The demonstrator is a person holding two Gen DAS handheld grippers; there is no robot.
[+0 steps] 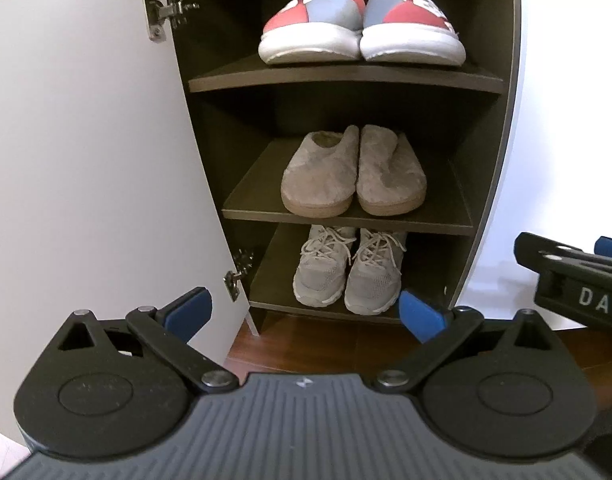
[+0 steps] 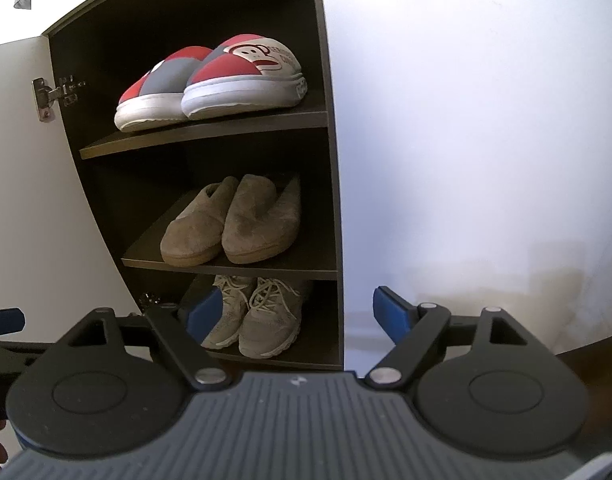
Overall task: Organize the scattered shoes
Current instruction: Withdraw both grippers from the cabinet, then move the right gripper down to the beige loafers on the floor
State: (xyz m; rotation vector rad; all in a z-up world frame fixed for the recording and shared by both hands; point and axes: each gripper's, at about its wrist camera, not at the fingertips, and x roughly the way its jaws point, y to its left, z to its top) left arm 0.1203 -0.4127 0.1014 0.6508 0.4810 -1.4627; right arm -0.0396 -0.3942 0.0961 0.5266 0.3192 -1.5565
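With each pair toe-out on its own shelf, slippers [image 1: 362, 24], clogs [image 1: 354, 172], sneakers [image 1: 348, 272], both grippers [image 1: 306, 316] [image 2: 290, 316] hang spread and empty

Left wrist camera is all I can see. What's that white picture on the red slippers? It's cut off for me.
Observer: On the right wrist camera, the red slippers show a cartoon monkey face on one toe.
Operator: Is the other hand-held gripper holding a shoe? I only see its edge.
Observer: No. The right hand-held gripper is open, with nothing between its fingers.
Operator: What's over on the far right?
Observer: A wide, plain white surface. I cannot tell whether it is a door or a wall.
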